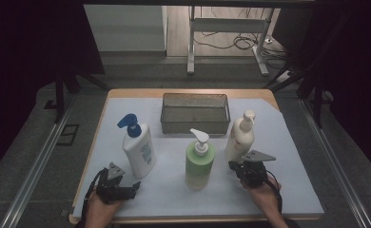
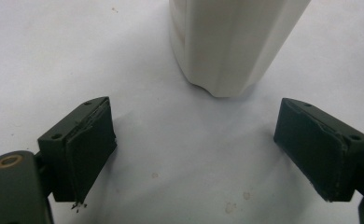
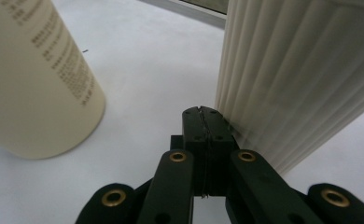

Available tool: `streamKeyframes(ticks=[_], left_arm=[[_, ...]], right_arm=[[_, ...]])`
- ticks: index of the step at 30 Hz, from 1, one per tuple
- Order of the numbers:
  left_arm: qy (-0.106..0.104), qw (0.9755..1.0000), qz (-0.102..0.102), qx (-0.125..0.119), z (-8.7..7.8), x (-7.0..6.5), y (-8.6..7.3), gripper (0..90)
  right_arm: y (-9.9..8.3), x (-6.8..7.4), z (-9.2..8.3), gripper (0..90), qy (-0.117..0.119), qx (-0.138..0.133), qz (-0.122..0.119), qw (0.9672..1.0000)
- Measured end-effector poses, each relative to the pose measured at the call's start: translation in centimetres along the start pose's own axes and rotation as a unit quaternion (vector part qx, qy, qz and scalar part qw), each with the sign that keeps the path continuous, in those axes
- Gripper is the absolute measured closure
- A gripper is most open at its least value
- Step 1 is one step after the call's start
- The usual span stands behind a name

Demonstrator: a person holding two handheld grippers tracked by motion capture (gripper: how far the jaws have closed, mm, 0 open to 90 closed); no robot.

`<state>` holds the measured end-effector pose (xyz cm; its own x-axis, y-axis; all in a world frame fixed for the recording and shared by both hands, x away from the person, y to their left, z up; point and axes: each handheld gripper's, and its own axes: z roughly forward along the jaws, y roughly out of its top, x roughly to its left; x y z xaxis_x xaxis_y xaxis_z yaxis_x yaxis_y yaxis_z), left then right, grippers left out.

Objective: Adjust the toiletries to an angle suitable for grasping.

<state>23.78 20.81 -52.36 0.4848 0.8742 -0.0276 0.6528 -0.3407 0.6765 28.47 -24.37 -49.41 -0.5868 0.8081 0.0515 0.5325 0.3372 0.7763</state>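
Three pump bottles stand on the white tabletop [image 1: 278, 190] before a metal basket [image 1: 195, 114] at 12 o'clock. The blue-pump bottle [image 1: 139, 151] stands at 9, the green bottle [image 1: 200, 164] in the middle, the cream bottle [image 1: 239, 138] at 3. The left claw [image 1: 130, 190] sits at 7, jaws spread wide and released, with the blue-pump bottle's base just ahead. The right claw [image 1: 235, 167] at 5 is clenched on nothing, its tips beside the cream bottle's ribbed side
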Motion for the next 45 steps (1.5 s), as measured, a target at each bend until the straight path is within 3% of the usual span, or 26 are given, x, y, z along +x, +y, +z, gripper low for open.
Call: streamKeyframes(ticks=[16,25,34,43,45], left_arm=[[0.000,1.0000,0.000,0.000,0.0,0.0,0.0,12.0],[0.000,1.0000,0.000,0.000,0.0,0.0,0.0,12.0],[0.000,1.0000,0.000,0.000,0.0,0.0,0.0,12.0],[0.000,1.0000,0.000,0.000,0.0,0.0,0.0,12.0],[0.000,1.0000,0.000,0.000,0.0,0.0,0.0,12.0]], right_arm=[[-1.0,-2.8,-1.6,89.1,-0.028,0.003,0.012,0.9995],[-1.1,-3.3,-1.7,88.2,-0.034,0.006,0.011,0.9993],[-0.8,-2.6,-2.6,77.4,-0.026,-0.001,-0.003,0.9997],[-0.6,-2.6,-4.8,53.3,-0.022,-0.006,-0.010,0.9997],[-0.5,-2.7,-5.0,51.7,-0.021,-0.006,-0.008,0.9997]])
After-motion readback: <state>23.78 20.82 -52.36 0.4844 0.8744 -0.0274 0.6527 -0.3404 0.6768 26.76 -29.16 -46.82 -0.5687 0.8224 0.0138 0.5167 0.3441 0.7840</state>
